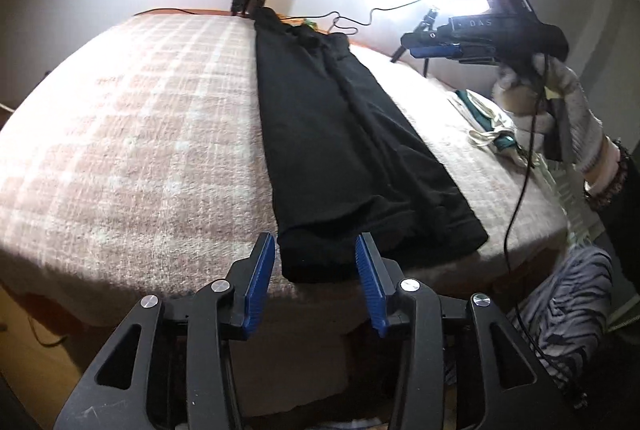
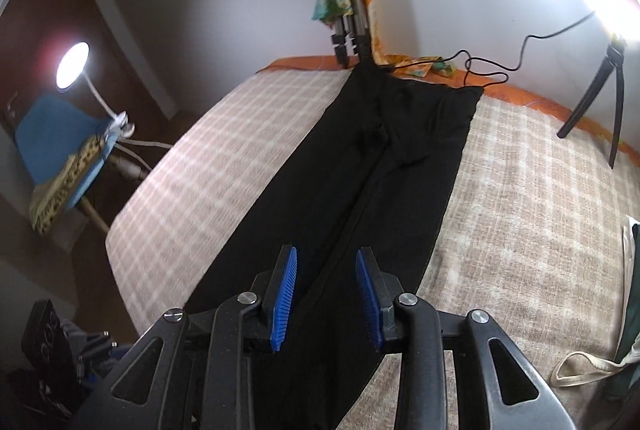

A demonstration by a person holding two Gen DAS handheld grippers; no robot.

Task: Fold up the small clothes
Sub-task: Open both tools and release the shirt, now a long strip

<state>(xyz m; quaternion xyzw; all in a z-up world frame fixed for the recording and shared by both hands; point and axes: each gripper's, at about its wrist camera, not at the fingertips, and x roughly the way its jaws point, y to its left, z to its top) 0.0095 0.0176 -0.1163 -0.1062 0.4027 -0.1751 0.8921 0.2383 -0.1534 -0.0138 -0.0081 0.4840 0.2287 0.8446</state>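
A pair of black trousers [image 1: 344, 138] lies stretched out lengthwise on a checked blanket [image 1: 132, 134], legs together, hems at the near edge. My left gripper [image 1: 316, 250] is open and empty, hovering just before the hem end. My right gripper [image 2: 326, 262] is open and empty, held above the lower legs of the trousers [image 2: 384, 158]. In the left wrist view the right gripper [image 1: 432, 50] shows at upper right, held in a gloved hand well above the bed.
A cream and green garment [image 1: 492, 134] lies at the bed's right side and shows in the right wrist view [image 2: 624, 310]. A tripod [image 2: 352, 14] stands at the far edge, a ring light stand [image 2: 600, 90] at the right, and cables [image 2: 484, 70] by the waistband. A blue chair [image 2: 56, 150] stands left.
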